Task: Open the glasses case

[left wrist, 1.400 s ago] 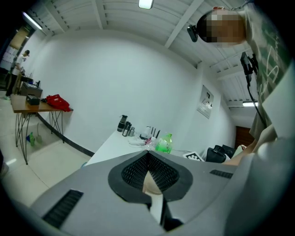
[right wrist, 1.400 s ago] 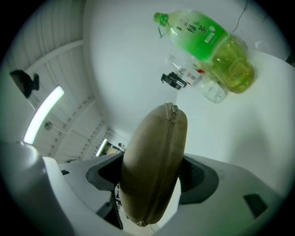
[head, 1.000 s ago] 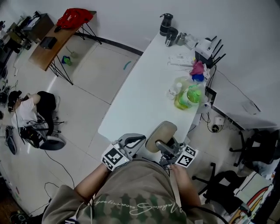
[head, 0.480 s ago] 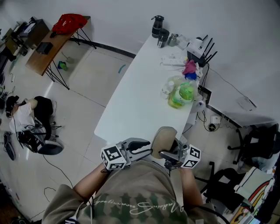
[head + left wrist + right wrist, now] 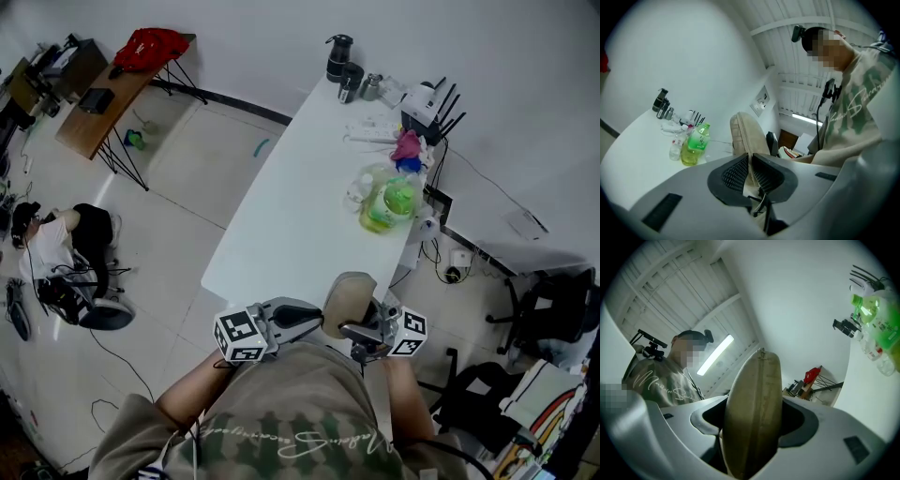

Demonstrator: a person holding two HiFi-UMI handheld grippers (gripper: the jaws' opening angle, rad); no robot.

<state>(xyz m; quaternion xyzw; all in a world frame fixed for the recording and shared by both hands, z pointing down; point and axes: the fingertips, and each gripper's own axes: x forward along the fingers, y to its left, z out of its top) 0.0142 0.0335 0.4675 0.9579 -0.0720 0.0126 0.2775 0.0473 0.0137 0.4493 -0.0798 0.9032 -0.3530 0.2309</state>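
Note:
A beige zip-up glasses case (image 5: pixel 348 296) is held on edge in the air just off the white table's (image 5: pixel 300 216) near end. My right gripper (image 5: pixel 353 330) has its jaws closing on the case's wide body (image 5: pixel 754 404), pads pressed on both flat sides, with the zip seam facing the camera. My left gripper (image 5: pixel 317 317) comes in from the left, its jaws closing to a narrow slit. The case's thin seamed edge (image 5: pixel 746 136) runs between its pads (image 5: pixel 736 174). I cannot tell whether a zip pull is in that pinch.
On the table's far right side stand a green bottle (image 5: pixel 391 204), a small clear bottle (image 5: pixel 364 192), dark flasks (image 5: pixel 339 56) and a router (image 5: pixel 427 101). An office chair (image 5: pixel 553 319) is at the right. A person (image 5: pixel 70 246) sits on the floor at left.
Both grippers lifted the case slightly and drew it nearer the body. The left gripper's jaws opened, moved onto the case's edge, then narrowed on it. The right gripper kept its hold.

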